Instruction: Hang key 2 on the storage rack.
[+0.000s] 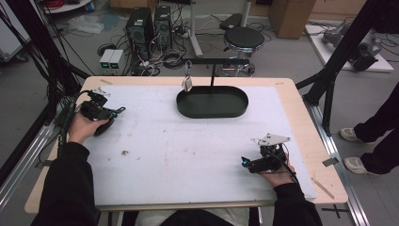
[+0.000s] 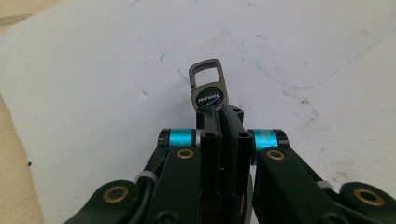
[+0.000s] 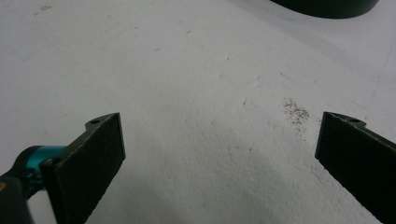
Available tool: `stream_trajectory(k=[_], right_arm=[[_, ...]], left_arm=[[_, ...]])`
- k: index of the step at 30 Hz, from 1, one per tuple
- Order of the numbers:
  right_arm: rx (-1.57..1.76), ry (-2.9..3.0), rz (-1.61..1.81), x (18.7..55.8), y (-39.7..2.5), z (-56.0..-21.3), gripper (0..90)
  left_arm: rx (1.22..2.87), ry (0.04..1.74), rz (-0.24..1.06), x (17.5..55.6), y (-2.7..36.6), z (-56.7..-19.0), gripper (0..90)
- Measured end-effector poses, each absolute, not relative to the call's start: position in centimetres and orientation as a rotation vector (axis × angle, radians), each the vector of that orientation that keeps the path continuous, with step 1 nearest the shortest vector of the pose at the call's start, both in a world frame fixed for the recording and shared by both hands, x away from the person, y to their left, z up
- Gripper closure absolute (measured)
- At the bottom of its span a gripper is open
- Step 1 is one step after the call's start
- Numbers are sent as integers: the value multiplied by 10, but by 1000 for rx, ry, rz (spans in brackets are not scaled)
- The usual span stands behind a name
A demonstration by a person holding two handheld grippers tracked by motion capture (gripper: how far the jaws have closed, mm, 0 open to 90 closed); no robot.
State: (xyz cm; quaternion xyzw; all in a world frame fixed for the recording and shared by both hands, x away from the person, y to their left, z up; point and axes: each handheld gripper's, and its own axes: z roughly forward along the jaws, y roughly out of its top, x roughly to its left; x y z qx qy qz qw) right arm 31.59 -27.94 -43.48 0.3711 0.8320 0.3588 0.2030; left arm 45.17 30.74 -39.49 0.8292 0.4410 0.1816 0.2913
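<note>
Hands hold the left gripper (image 1: 117, 111) at nine o'clock and the right gripper (image 1: 243, 161) at four; tray (image 1: 212, 113) at twelve. Left jaws pinch a key tag (image 2: 208, 88) over the white mat (image 2: 93, 70). Right jaws gape wide.

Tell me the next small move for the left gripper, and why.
Probably carry the small grey metal key-ring clip, pinched in the shut left gripper, toward the black stand's crossbar over the black oval tray; a similar clip hangs there already.
</note>
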Motion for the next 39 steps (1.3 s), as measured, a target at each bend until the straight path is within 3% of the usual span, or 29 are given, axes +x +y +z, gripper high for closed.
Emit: stream_trajectory(k=[39], right_arm=[[1037,2326,1010,317,-280,-434,7]], left_arm=[[2201,972,553,438,274,-323,858]])
